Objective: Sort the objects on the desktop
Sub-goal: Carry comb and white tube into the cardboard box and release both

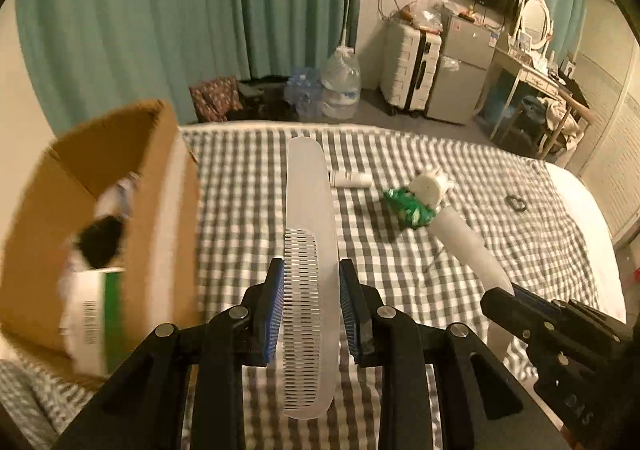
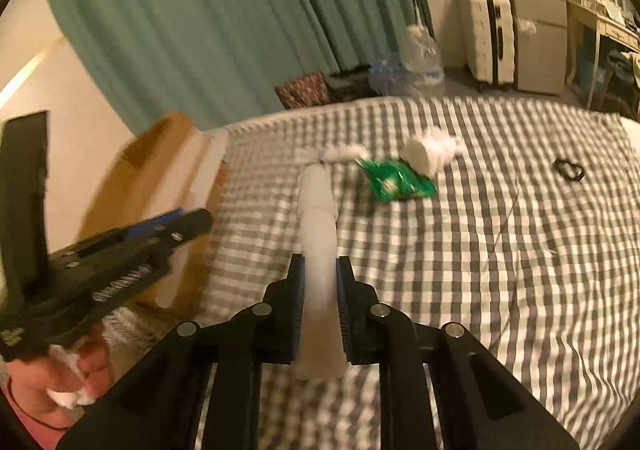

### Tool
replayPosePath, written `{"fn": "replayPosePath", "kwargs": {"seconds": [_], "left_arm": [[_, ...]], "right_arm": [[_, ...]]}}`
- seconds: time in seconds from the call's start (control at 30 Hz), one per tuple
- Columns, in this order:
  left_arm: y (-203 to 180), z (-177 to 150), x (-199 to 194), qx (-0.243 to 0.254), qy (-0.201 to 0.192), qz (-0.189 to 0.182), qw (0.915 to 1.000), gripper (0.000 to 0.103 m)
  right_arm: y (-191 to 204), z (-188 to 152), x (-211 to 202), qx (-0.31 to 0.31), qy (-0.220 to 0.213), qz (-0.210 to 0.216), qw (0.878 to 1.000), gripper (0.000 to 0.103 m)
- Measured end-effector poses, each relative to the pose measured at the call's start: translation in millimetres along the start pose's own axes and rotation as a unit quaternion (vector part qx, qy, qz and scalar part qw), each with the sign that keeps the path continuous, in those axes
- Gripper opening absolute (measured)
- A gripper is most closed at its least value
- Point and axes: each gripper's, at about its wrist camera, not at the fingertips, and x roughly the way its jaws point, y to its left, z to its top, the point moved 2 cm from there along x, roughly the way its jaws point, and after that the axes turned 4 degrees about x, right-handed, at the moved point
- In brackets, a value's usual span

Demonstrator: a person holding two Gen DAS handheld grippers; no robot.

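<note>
We hold a white comb [image 1: 310, 270] clamped between the left gripper [image 1: 311, 290] fingers, lengthwise, handle pointing away toward frame centre. The right gripper [image 2: 318, 282] fingers are closed on a frosted white tube [image 2: 318, 234], which sticks forward over the bed [image 2: 500, 270].

The cardboard box [image 1: 160, 190] sits at the left of the left wrist view, blurred, with a green-and-white carton [image 1: 94, 314] and something dark inside. It looks like the drop target for both items.

Risks as we judge them:
- The comb is long and thin and is gripped near the toothed end, so it could pivot or slip out short of the box wall.
- The two grippers are close together; the right one shows at lower right of the left view, so a collision on the way to the box is possible.
- The tube is smooth and could slide between the pads.

Still on the bed at frame centre: a green packet [image 2: 396, 180], a white round object [image 2: 428, 152], a small white bottle [image 1: 350, 179] and a black ring [image 2: 568, 169] at right.
</note>
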Motion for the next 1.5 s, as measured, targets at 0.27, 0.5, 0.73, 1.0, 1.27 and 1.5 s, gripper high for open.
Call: {"fn": "replayPosePath", "kwargs": {"seconds": [0.27, 0.5, 0.73, 1.0, 1.27, 1.5], "left_arm": [[46, 23, -83, -0.021, -0.062, 0.014, 0.9977, 0.027], [132, 6, -99, -0.054, -0.064, 0.058, 0.9948, 0.027], [200, -21, -60, -0.072, -0.009, 0.076, 0.9945, 0.027], [234, -22, -17, -0.080, 0.039, 0.098, 0.9913, 0.084], [214, -28, -27, -0.093, 0.031, 0.116, 0.9883, 0.097], [130, -21, -41, -0.067, 0.006, 0.059, 0.9960, 0.098]], "right_arm": [[84, 18, -72, -0.056, -0.045, 0.013, 0.997, 0.015], [168, 36, -57, -0.101, -0.058, 0.049, 0.992, 0.015], [236, 27, 42, -0.117, 0.019, 0.100, 0.988, 0.015], [262, 42, 117, -0.091, 0.058, 0.113, 0.988, 0.032], [213, 62, 67, -0.075, -0.034, 0.076, 0.994, 0.058], [120, 50, 16, -0.034, -0.061, -0.015, 0.997, 0.058]]}}
